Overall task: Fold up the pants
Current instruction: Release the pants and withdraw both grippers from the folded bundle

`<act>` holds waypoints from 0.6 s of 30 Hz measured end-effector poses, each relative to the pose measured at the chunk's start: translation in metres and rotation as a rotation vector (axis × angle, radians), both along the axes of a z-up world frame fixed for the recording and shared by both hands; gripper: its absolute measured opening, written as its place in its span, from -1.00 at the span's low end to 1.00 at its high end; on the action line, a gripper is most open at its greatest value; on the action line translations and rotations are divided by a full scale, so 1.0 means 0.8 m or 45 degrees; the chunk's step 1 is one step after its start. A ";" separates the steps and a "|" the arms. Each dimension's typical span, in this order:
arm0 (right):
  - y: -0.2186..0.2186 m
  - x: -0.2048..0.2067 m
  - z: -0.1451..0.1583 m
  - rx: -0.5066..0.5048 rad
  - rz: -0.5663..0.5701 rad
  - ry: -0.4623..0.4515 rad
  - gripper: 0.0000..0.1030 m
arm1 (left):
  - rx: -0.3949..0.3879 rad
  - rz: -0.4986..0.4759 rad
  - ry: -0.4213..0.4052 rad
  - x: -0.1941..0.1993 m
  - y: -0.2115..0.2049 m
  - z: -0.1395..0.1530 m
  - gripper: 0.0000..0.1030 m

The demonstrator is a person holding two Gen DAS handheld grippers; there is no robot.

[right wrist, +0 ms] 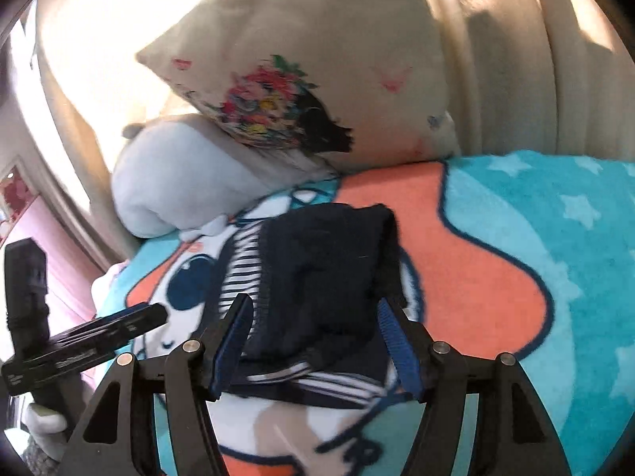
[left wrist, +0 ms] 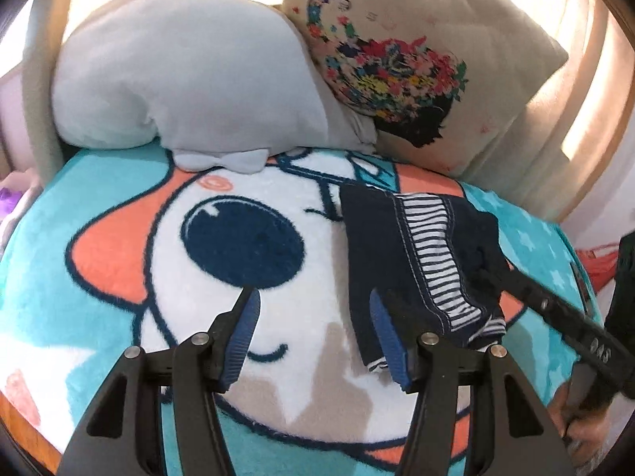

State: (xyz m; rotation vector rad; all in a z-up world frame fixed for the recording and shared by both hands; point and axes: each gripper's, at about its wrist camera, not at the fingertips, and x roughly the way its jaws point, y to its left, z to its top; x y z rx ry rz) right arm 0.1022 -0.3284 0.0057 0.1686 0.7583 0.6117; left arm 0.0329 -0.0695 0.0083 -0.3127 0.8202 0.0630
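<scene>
Small navy pants [left wrist: 412,254] with a navy-and-white striped side panel lie folded on a cartoon-dog blanket [left wrist: 119,206]. In the left wrist view my left gripper [left wrist: 313,305] is open and empty, just left of the pants, with its right finger at their near left edge. My right gripper shows there as a black arm [left wrist: 563,317] reaching onto the pants from the right. In the right wrist view my right gripper [right wrist: 313,313] is open, its fingers standing either side of the pants' [right wrist: 325,269] near end. The left gripper [right wrist: 119,325] shows at lower left.
A grey plush cushion [left wrist: 186,79] with a bow and a cream pillow [left wrist: 416,59] with a flower-haired girl print lean against the padded headboard [right wrist: 535,59] behind the pants. The blanket's turquoise star area [right wrist: 555,238] spreads to the right. A pink wall [right wrist: 24,222] lies left.
</scene>
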 end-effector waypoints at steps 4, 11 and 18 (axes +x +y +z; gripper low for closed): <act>0.019 0.001 -0.020 0.006 0.071 0.050 0.37 | -0.062 0.078 -0.011 -0.009 0.005 -0.007 0.10; 0.016 0.001 -0.031 -0.006 0.054 0.101 0.37 | -0.029 0.172 -0.009 -0.030 0.006 -0.002 0.10; -0.005 -0.026 -0.012 0.013 -0.050 -0.010 0.37 | 0.137 0.199 -0.084 -0.054 -0.023 0.022 0.26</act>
